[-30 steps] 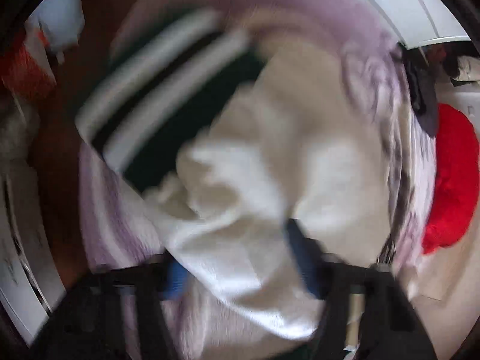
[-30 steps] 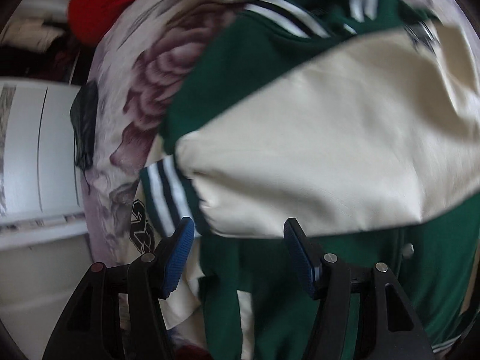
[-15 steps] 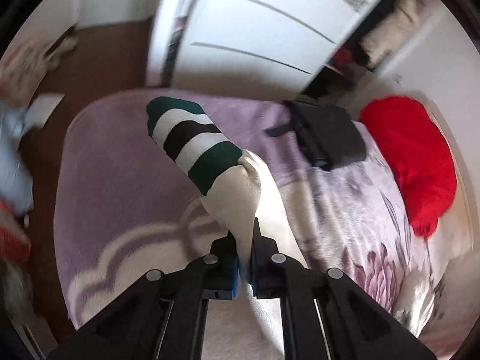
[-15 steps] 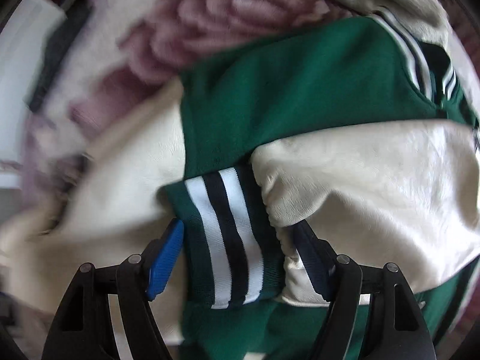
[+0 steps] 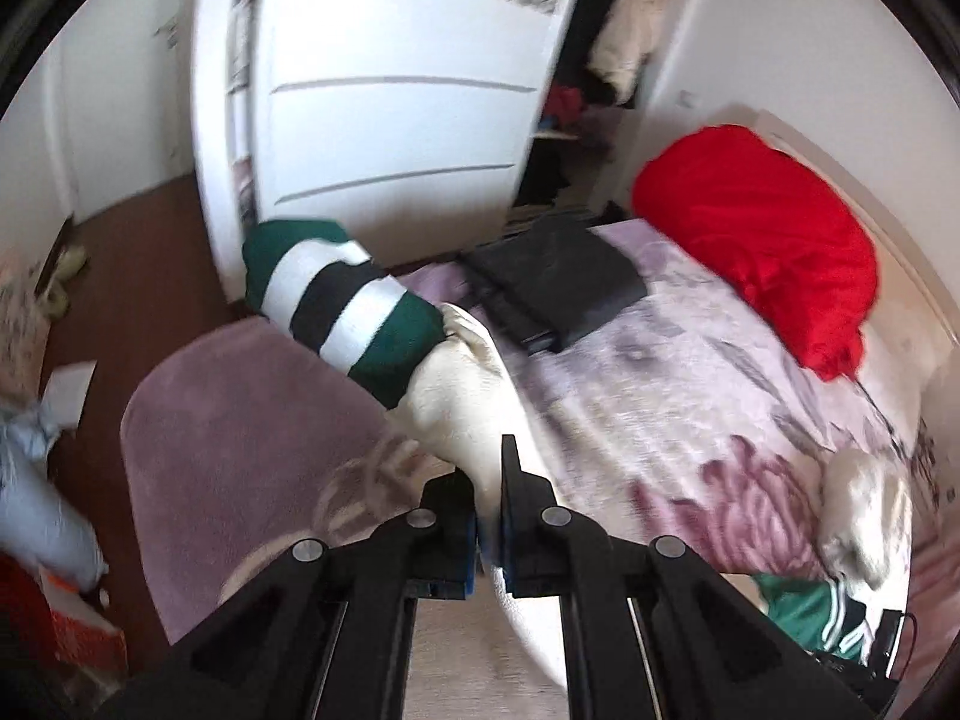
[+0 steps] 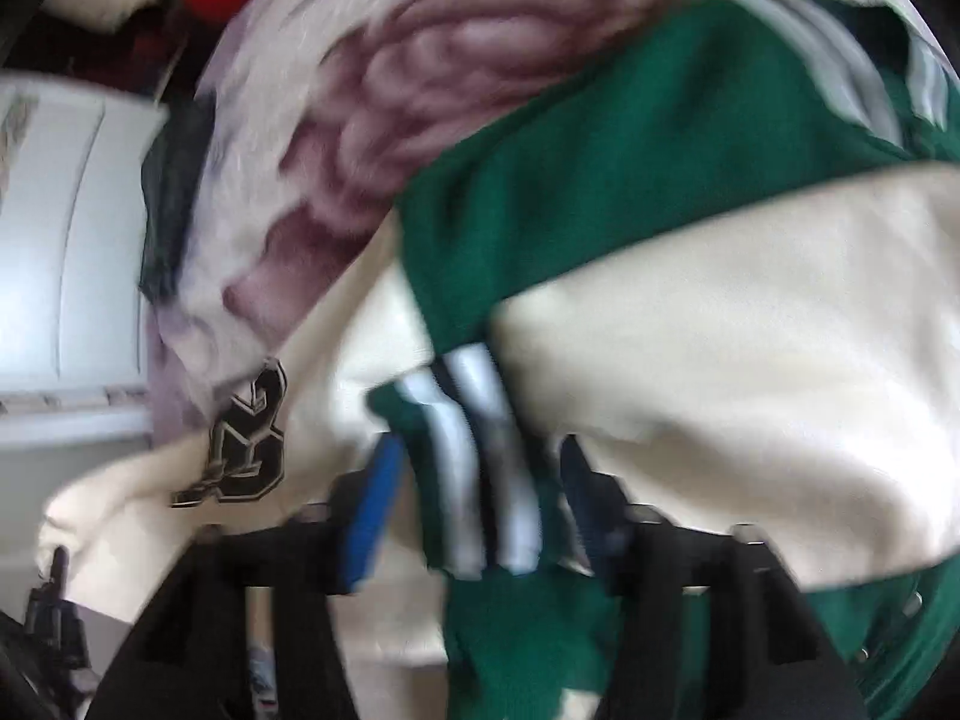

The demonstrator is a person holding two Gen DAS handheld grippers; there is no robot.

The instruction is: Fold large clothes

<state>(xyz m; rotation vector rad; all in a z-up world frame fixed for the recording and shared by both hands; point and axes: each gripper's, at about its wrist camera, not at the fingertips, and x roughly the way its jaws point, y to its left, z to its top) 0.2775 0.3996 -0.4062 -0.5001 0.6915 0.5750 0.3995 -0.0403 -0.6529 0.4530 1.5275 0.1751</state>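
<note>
Bright daylight, soft shadows, heavy fisheye warp w/ dark corners, left view mildly blurred, right view smeared throughout

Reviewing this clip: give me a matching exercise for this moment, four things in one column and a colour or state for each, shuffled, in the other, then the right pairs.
Things:
1. left gripper
2. right gripper
3. pillow
4. folded garment on the bed

Colours or states:
A. red
B. black
C. shut on the cream sleeve
D. jaws apart on either side of a striped cuff

Pairs: 1-C, 2-D, 3-A, 4-B
</note>
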